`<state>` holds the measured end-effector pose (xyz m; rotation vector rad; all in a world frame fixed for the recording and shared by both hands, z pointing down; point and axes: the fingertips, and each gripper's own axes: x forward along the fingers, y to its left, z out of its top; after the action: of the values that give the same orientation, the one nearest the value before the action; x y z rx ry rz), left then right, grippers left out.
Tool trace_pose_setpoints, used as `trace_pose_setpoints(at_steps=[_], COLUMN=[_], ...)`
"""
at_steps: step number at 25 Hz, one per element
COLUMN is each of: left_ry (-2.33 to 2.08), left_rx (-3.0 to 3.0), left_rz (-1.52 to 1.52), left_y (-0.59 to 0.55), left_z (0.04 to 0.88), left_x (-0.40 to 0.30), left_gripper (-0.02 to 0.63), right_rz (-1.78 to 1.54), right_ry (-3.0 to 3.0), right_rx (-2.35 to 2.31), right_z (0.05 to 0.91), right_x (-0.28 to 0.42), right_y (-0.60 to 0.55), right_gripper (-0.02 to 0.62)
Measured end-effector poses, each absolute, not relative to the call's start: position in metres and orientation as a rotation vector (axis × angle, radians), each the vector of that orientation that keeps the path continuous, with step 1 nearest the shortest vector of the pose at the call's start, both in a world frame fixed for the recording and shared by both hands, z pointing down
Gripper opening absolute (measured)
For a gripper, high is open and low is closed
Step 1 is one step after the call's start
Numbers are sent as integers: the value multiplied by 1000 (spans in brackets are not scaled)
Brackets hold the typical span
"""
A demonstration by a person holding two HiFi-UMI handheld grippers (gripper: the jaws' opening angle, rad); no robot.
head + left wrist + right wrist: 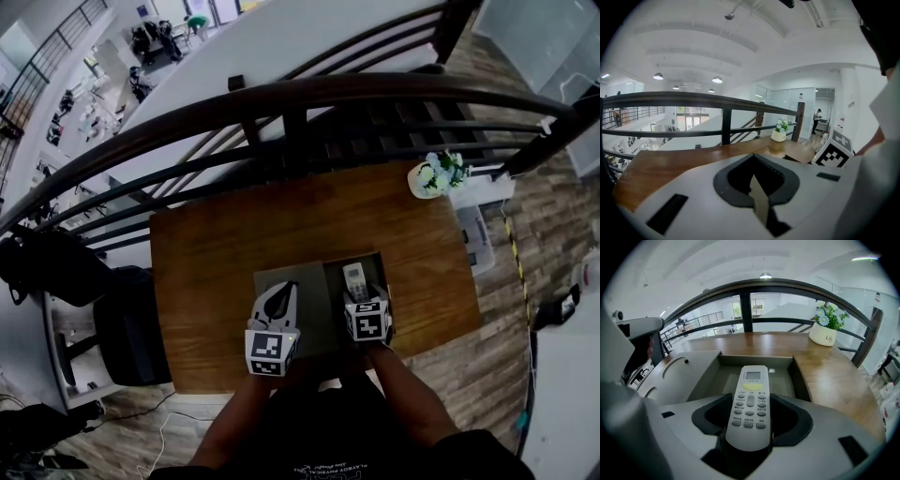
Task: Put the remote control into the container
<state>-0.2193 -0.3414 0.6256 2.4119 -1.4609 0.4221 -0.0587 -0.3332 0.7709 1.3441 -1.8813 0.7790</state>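
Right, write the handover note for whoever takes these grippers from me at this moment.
Left gripper: jaws closed on a thin grey flap, apparently the container's lid, at the box's left side.
Right gripper: shut on the remote control, display end pointing forward.
Container: sits on the wooden table near its front edge, with its compartment open. The remote is at the opening, but I cannot tell how far down it sits.
Done: remote gripped and lined up with the compartment.
Left: probably lower the remote to the container floor, open the right jaws, then pull back.
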Motion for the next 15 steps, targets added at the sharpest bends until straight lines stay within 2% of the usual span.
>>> trace_pose_setpoints(at_steps=[15], left_ry=[-1462], left_rx=[2426], left_rz=[414], left_y=[-329], left_z=[622], left_x=[-220], left_gripper=[6], right_rz=[727], right_ry=[-1940], right_rx=[1383], right_z=[754], right_x=[-61], right_y=[-331], right_gripper=[273])
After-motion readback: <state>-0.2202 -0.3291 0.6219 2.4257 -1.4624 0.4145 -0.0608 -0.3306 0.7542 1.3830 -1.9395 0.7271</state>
